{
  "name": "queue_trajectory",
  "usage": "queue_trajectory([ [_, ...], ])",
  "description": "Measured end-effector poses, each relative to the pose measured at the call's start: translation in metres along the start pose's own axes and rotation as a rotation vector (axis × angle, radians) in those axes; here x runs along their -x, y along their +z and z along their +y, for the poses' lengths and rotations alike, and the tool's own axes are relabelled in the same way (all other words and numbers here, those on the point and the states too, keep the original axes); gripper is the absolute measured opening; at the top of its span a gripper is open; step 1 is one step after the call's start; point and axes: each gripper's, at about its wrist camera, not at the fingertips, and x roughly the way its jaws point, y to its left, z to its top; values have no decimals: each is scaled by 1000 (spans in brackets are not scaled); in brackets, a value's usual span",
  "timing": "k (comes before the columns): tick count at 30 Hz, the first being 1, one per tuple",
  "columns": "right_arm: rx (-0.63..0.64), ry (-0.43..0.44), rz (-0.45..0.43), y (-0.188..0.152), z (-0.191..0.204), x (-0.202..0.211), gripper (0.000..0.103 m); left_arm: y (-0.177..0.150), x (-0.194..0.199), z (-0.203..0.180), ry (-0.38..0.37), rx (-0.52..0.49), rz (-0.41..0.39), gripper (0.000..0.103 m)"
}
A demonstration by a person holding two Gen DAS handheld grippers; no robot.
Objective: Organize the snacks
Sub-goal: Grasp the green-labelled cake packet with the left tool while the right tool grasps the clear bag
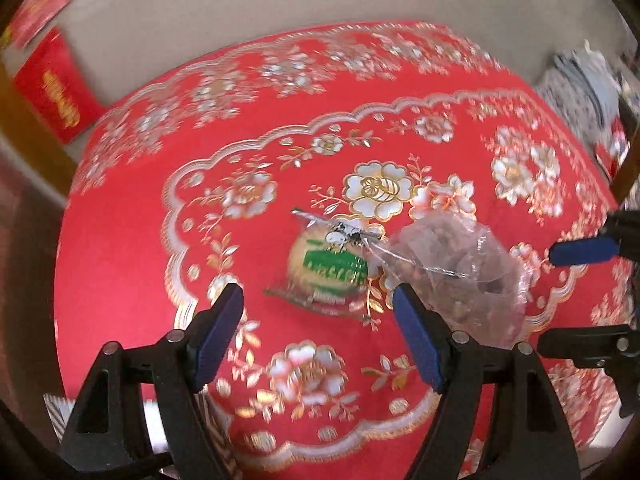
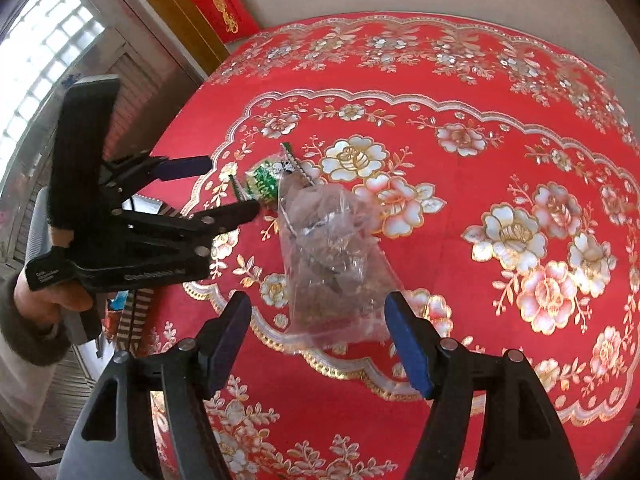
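A round pastry in a clear wrapper with a green label (image 1: 328, 270) lies on the red flowered tablecloth (image 1: 280, 120). A clear plastic bag of brown snacks (image 1: 460, 276) lies touching its right side. My left gripper (image 1: 318, 320) is open, its fingers on either side of the pastry's near edge, a little short of it. In the right wrist view my right gripper (image 2: 318, 324) is open with the clear bag (image 2: 332, 264) between and just beyond its fingers. The pastry (image 2: 264, 182) lies behind the bag. The left gripper (image 2: 224, 188) shows at the left, open.
The round table's far edge meets a beige wall (image 1: 280, 0) with red paper banners (image 1: 56, 88). A window with a grille (image 2: 48, 64) is at the left. Blue and white cloth (image 1: 580, 80) lies beyond the table's right edge.
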Motion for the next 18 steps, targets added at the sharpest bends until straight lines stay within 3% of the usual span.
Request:
queue_trajectory([
  [5,49,-45,11,11,3,-13,69,10,-23,4,-37,-36,29,77],
  [13,165,-103,75,23,17,-45,69,15,-41,6,-34,-107,56,77],
  [18,192,-119,94,27,21,-56,69,15,-47,10,-62,-91,68,77],
])
